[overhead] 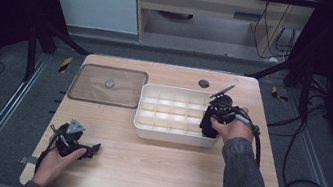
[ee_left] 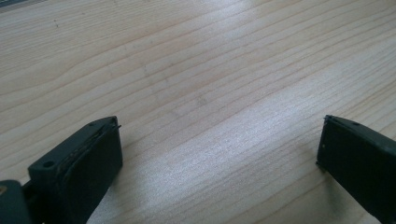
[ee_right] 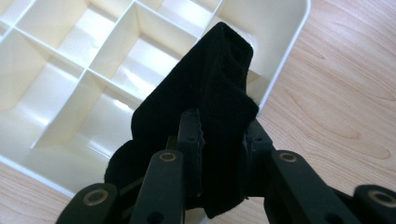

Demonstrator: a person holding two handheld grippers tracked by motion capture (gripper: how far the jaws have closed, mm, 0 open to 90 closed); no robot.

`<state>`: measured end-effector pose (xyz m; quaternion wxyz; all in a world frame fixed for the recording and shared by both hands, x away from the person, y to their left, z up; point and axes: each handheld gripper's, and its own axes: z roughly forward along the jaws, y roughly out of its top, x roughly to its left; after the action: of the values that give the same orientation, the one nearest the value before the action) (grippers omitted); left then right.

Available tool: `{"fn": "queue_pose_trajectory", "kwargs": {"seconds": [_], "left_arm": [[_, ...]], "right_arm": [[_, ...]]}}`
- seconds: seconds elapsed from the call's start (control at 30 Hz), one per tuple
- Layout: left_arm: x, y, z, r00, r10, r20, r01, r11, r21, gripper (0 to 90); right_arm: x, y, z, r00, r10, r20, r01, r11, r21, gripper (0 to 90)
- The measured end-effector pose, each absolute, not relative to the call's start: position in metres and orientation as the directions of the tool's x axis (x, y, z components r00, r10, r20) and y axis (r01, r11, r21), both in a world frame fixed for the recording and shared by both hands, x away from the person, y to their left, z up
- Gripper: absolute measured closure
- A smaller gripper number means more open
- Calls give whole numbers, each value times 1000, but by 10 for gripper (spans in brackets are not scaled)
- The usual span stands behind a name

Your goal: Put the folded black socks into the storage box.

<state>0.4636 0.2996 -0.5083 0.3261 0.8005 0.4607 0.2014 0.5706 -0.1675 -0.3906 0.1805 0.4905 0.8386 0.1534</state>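
Here soft black cloth overhangs glossy gridded tray.

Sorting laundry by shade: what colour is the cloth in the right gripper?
Plain black cloth, clearest in the right gripper view.

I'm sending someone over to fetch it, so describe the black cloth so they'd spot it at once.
On the wooden table sits a white divided tray. At its near right corner, the right hand-held gripper pinches the black cloth over the compartments. It is the one dark, soft thing against pale plastic.
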Motion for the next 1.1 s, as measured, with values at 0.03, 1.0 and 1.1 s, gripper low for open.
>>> {"fn": "queue_pose_trajectory", "kwargs": {"seconds": [0.03, 1.0, 1.1], "left_arm": [[464, 300, -508, 494, 869, 22, 606, -362, 708, 0], [465, 299, -508, 489, 872, 21, 606, -358, 710, 0], [465, 298, -509, 489, 872, 21, 607, -357, 710, 0]], "right_arm": [[570, -167, -392, -461, 873, -158, 763, 481, 432, 746], [561, -157, -415, -475, 857, -198, 774, 515, 370, 757], [560, -156, -416, -479, 853, -207, 772, 522, 363, 757]]}}
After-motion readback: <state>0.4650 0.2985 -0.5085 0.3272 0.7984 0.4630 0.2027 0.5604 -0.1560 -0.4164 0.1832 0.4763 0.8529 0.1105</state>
